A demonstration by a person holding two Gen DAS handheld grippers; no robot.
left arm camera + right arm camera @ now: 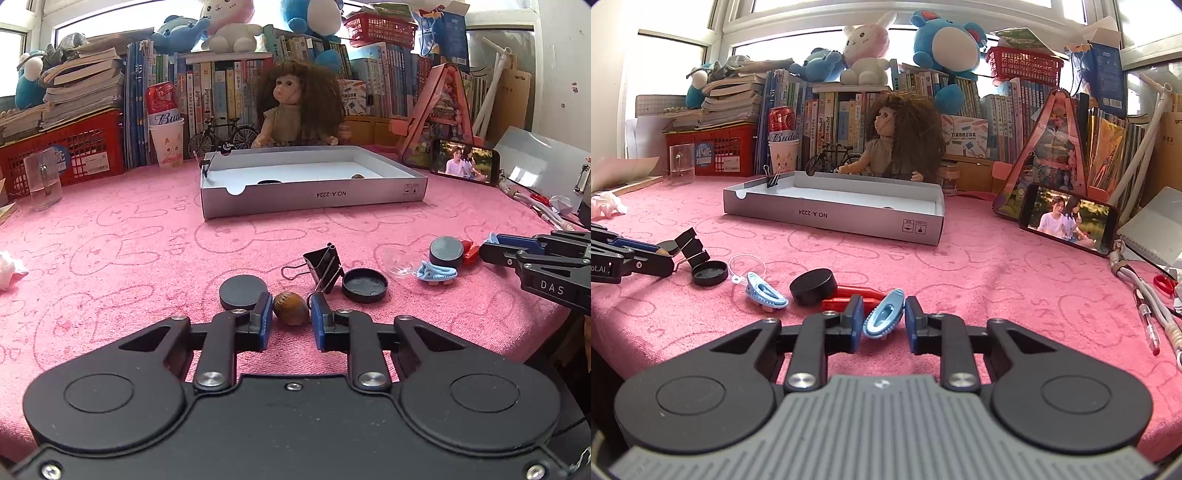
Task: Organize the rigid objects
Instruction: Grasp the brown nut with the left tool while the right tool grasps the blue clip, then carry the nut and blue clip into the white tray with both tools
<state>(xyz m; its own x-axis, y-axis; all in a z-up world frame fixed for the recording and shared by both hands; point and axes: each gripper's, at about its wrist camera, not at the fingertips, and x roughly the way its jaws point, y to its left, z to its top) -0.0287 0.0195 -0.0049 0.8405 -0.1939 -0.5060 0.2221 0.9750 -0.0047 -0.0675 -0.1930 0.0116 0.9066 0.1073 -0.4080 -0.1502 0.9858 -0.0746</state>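
Pink towelling (110, 240) covers the whole table under my fingers, soft enough that anything I drop will roll or snag in it. Ahead of both my grippers, well apart from them, sits the grey cardboard box (314, 194) where these things belong, its near wall the first thing to clip on the way over. My right gripper (884, 321) is pinched nearly shut on a blue clip (884, 314), which sits tilted between the pads, so it may twist out when I lift; the red piece (849, 297) lies just beyond my fingers and could get dragged. My left gripper (291, 317) has closed almost fully on a brown nut (291, 308), round and hard, likely to squirt free. A black disc (242, 291) touches my left finger's outer side, and the binder clip (323, 266) stands just past the right one; either could be nudged.
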